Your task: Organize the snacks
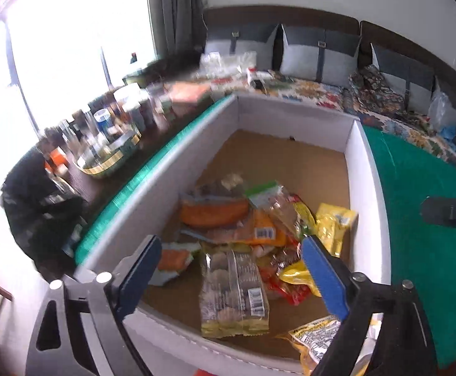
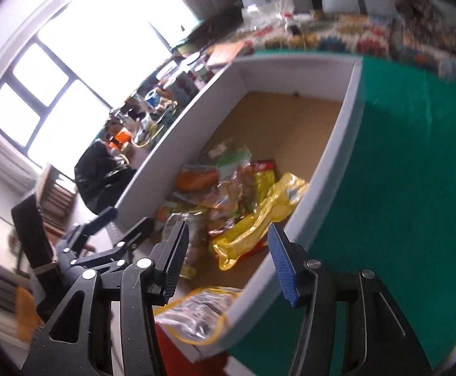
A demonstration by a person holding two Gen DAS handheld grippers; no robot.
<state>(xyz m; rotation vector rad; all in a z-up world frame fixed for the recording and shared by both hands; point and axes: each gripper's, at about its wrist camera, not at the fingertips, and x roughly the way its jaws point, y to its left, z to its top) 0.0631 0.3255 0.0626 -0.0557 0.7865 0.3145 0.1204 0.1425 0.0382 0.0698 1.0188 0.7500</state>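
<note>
both hand-held grippers – left (image 1: 228,255), right (image 2: 228,252) – hung open and empty; snack packets (image 1: 253,235) looked light, crinkly, slippery – pinch a sealed edge.

White box (image 1: 297,116) with a brown floor, on a green cloth (image 1: 422,188); inside the box, yellow (image 1: 334,222), orange (image 1: 212,213) and red (image 1: 287,291) snack bags.

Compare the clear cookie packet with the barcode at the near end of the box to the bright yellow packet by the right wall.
The clear cookie packet is see-through and lies flat on the box floor; the yellow packet is opaque and leans crumpled against the wall of the box. The clear one looks longer. Both lie inside the box, ungripped.
</note>
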